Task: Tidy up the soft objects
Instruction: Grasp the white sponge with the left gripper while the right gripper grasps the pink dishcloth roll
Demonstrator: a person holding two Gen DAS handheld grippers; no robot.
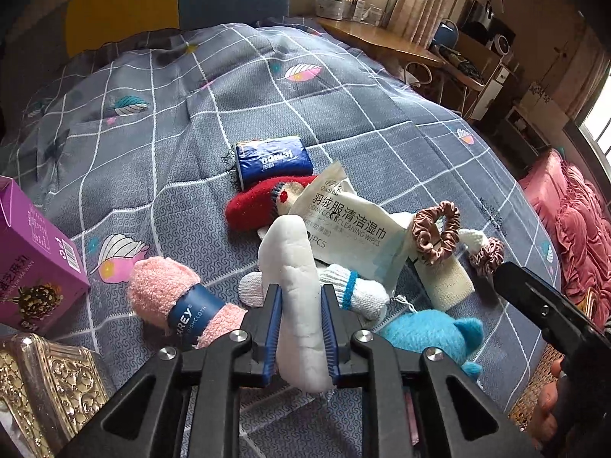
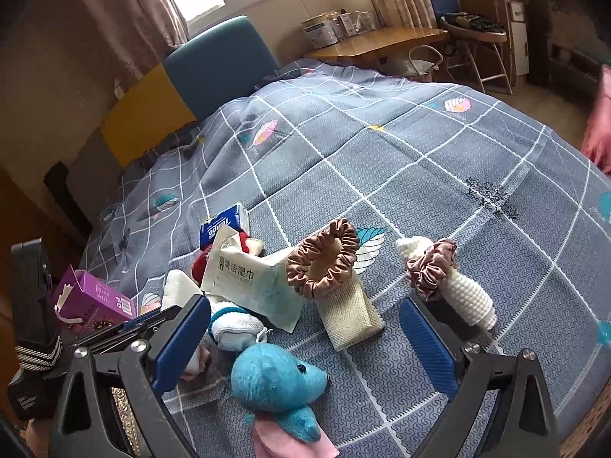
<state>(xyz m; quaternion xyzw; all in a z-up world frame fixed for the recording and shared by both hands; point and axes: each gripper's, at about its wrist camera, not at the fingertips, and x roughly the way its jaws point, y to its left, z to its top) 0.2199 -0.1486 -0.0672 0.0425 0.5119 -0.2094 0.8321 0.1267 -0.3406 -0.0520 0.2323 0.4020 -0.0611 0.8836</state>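
Note:
My left gripper is shut on a long white padded cloth, which stands up between its blue pads above the grey checked bedspread. Around it lie a pink dishcloth roll, a white-and-blue knitted sock, a wipes pack, a red sock and a blue tissue pack. My right gripper is open over the bed, nothing pressed by its pads. A blue plush toy lies below its jaws, with a brown scrunchie on a beige cloth ahead.
A purple carton and a gold embossed box stand at the left. A pink scrunchie rests on a white knitted piece at the right. A wooden desk and chair stand beyond the bed.

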